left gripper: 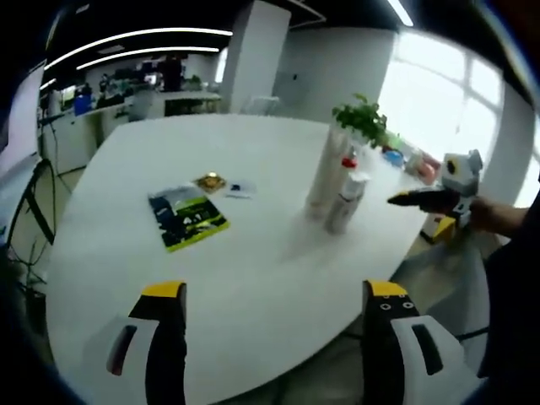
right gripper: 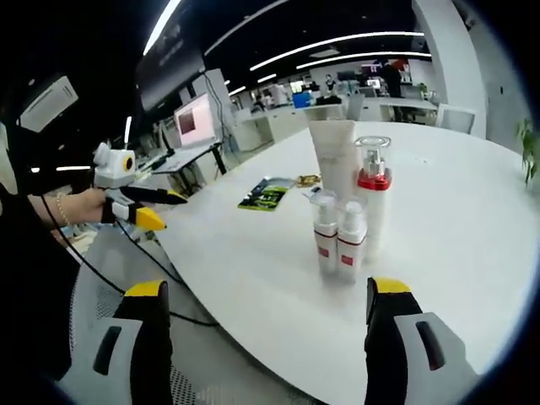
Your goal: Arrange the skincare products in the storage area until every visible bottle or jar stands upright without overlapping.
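The white table [right gripper: 472, 211] is seen from both sides, and the skincare cluster sits on it toward the right-gripper side, well inside the edge. In the right gripper view the cluster stands straight ahead of the right gripper [right gripper: 270, 337], between the lines of its jaws and near; the jaws are spread wide with nothing held. All long axes are vertical: a tall white tube [right gripper: 332, 152] at the back, a pump bottle with a red collar [right gripper: 373, 190] just beside it, and two small spray bottles [right gripper: 337, 232] in front, packed close, possibly touching. Upright is judged already met; spacing is the open question. The left gripper [left gripper: 268, 337] is also spread and empty, and from it the cluster [left gripper: 337, 181] lies ahead and to the right, farther off, so the right gripper is judged nearer. A potted plant [left gripper: 363, 118] stands behind the cluster in the left gripper view. A green-and-black leaflet [left gripper: 187, 218] and a small gold item [left gripper: 210, 180] lie flat, well apart from the bottles; nothing blocks the approach.
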The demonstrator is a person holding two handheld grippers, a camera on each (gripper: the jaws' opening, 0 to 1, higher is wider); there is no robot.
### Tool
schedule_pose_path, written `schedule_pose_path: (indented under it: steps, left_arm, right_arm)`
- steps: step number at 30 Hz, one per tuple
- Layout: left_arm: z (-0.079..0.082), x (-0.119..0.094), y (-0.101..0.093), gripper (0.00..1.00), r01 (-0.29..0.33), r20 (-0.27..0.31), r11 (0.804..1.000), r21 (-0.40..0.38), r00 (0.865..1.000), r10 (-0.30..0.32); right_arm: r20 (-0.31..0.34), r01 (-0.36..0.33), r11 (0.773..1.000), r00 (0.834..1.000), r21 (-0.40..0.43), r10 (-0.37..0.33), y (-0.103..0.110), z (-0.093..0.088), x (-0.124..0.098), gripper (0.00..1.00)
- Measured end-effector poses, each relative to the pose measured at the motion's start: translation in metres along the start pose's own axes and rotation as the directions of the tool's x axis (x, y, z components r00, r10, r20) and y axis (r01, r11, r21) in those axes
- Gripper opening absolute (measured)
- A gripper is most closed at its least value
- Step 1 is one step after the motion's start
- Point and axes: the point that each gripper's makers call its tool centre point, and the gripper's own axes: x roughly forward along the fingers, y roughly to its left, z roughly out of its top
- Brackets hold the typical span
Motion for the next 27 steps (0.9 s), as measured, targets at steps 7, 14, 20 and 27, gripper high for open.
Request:
schedule_pose_path:
  steps: [7,14,20,27]
  left_arm:
    - [0.009,0.010,0.008,0.76,-0.035,-0.022,0.999,0.003,0.999,0.035]
    - [0.016,0.022,0.011,0.80,-0.044,-0.066,0.999,0.013,0.997,0.045]
    - [0.020,0.031,0.016,0.81,-0.047,-0.091,0.998,0.029,0.995,0.049]
    - [0.021,0.045,0.025,0.83,-0.082,-0.142,0.996,0.020,0.986,0.084]
  right_arm:
    - [-0.005,-0.008,1.000,1.000,0.008,0.008,0.001,-0.002,0.000,0.98]
    - [0.008,-0.003,1.000,1.000,0.027,0.003,0.000,-0.001,0.000,0.99]
    - [0.002,-0.007,1.000,1.000,0.024,0.007,0.002,-0.003,-0.001,0.99]
    - [0.001,0.000,0.999,1.000,0.034,0.000,-0.001,-0.002,-0.001,0.99]
